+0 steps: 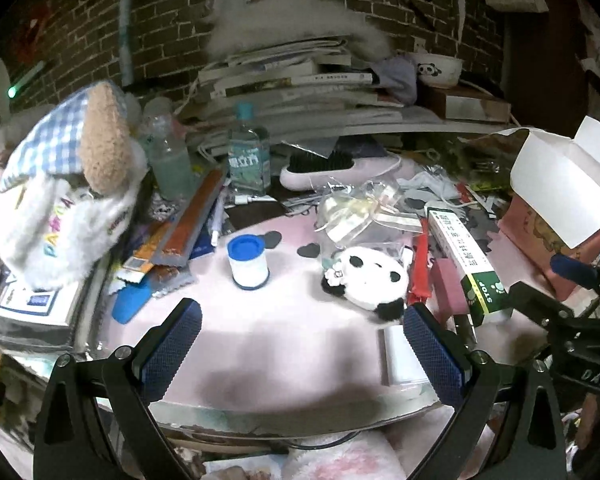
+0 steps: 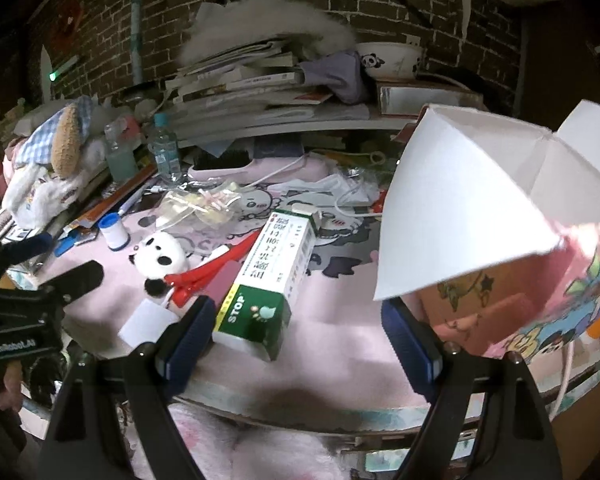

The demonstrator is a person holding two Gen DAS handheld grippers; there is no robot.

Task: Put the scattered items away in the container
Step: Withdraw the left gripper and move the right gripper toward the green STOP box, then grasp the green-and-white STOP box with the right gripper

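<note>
Desk surface (image 2: 332, 320): covered by a pink printed mat, crowded along its far edge with stacked books (image 2: 252, 92) against a brick wall.

Container: a pink cartoon-printed carton (image 2: 500, 304) with white flaps (image 2: 452, 208) folded open, stood at the right of the mat, just beside the right gripper's outer finger.

Stuffed toy (image 1: 72, 184), white with a checked blue cap, leaned at the left edge.

Green-and-white box (image 2: 272, 276) marked STOP: laid flat, long axis run from the near edge up and away to the right, the green STOP end turned toward the camera, the white end toward the wall. It is set just left of centre between the right gripper's fingers, close by the left one.

Panda plush (image 1: 368, 280): laid on its side, touching the red clip (image 1: 418, 264) beside it.

White jar with blue lid (image 1: 247, 262): stood upright, apart from the rest.

Right gripper (image 2: 296, 340): jaws spread wide, nothing clamped, hung over the near edge.

Left gripper (image 1: 302, 354): jaws likewise spread wide and empty, over bare mat in front of the panda plush.
</note>
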